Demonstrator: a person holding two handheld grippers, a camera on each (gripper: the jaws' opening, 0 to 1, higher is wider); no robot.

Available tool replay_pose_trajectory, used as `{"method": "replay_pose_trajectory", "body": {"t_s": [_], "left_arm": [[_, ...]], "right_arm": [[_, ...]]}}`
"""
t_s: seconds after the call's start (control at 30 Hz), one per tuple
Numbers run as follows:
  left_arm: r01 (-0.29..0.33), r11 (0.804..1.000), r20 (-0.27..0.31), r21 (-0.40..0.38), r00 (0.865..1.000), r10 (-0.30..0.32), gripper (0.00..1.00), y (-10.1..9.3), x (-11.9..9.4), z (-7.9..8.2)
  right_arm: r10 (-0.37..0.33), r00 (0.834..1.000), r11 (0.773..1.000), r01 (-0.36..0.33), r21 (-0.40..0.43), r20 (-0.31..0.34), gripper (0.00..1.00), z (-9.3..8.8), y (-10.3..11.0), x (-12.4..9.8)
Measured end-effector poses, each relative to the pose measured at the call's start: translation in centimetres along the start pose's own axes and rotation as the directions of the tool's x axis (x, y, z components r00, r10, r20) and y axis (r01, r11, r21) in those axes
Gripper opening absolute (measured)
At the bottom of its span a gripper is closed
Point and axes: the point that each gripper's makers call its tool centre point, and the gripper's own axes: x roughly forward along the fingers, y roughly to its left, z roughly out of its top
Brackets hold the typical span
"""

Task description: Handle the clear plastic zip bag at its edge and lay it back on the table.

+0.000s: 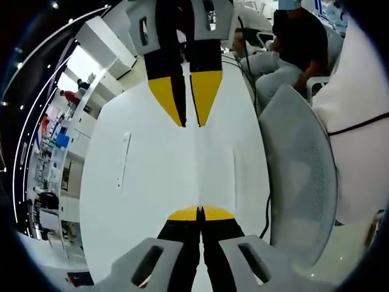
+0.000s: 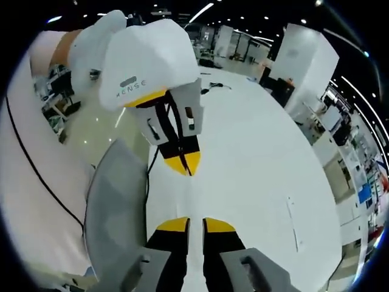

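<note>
The left gripper [image 1: 199,212] is clamping tight, tips touching, apparently pinching the near edge of the zip bag [image 1: 216,170]. The bag is lying flat and barely visible on the white table [image 1: 146,201], stretching out between the two tools. The right gripper [image 2: 196,226] is facing it, jaws narrowly parted, likely releasing the far edge.

Yellow tips on black jaws are borne by the left gripper [image 1: 200,213] and the right gripper [image 2: 189,224]. A plain white top is shown by the table [image 1: 158,164]. Light grey mesh is seen on the chair [image 1: 301,176]. A black top is worn by the seated person [image 1: 298,42].
</note>
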Motion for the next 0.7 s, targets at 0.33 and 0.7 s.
{"method": "replay_pose_trajectory", "body": {"t_s": [0.33, 0.7], "left_arm": [[-0.005, 1.000, 0.010, 0.001, 1.000, 0.005, 0.00, -0.2, -0.2, 0.4], [-0.008, 1.000, 0.018, 0.003, 1.000, 0.008, 0.00, -0.2, -0.2, 0.7]], "right_arm": [[0.016, 0.999, 1.000, -0.016, 0.002, -0.040, 0.04, -0.7, -0.3, 1.4], [0.042, 0.997, 0.999, -0.041, 0.014, -0.067, 0.04, -1.4, 0.1, 2.5]]}}
